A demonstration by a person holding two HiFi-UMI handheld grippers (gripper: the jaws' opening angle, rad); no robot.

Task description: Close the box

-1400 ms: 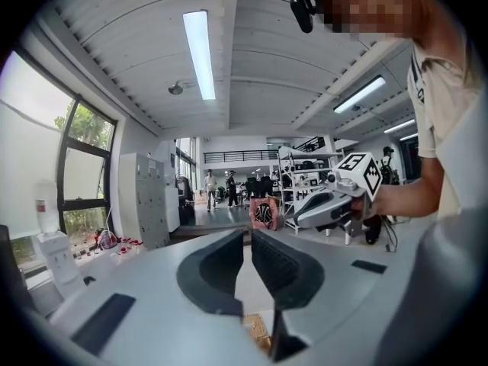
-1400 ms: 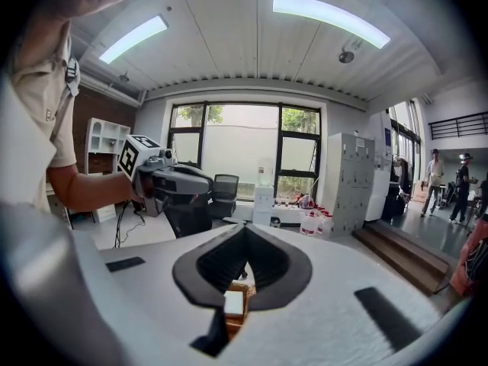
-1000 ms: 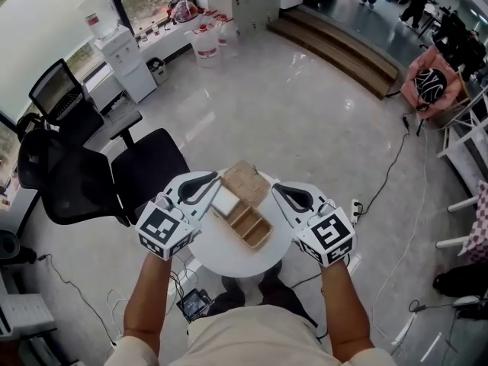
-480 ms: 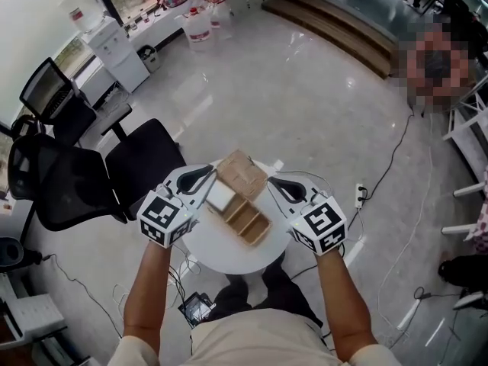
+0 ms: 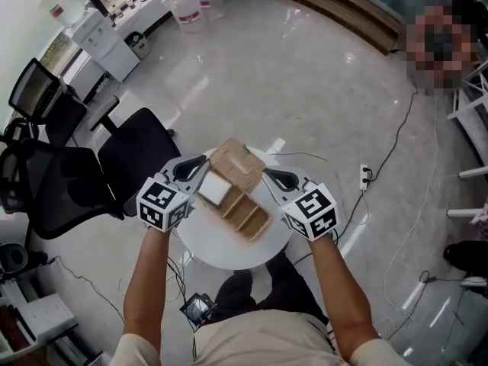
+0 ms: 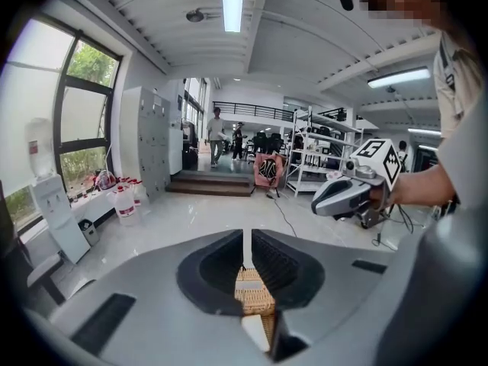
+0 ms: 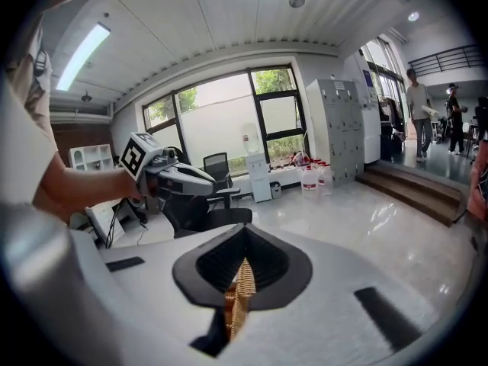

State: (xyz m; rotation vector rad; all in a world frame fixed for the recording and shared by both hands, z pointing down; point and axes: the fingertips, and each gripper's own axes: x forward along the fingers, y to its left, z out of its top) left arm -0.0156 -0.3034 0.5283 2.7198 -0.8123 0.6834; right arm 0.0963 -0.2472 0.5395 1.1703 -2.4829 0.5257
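Observation:
A woven box [image 5: 245, 213] with inner compartments sits on a small round white table [image 5: 221, 252]. Its flat lid [image 5: 235, 162] stands open at the far end, and a white block [image 5: 213, 191] lies in the near-left compartment. My left gripper [image 5: 202, 162] is shut, its tip at the lid's left edge. My right gripper [image 5: 267, 174] is shut, its tip at the lid's right edge. I cannot tell whether either tip touches the lid. Below the closed left gripper [image 6: 244, 239] a strip of weave [image 6: 253, 296] shows. The right gripper [image 7: 245, 235] shows the same weave [image 7: 238, 300].
Black office chairs [image 5: 137, 155] stand close to the table's left. Cables [image 5: 396, 166] and a power strip [image 5: 365, 175] lie on the glossy floor to the right. Water jugs [image 5: 187, 10] and a white dispenser [image 5: 103, 40] stand by the far window. A device [image 5: 197, 309] lies under the table.
Both grippers have drawn in a little toward the lid's two sides. The head view has shifted, so the table sits higher in the picture. The box has not moved.

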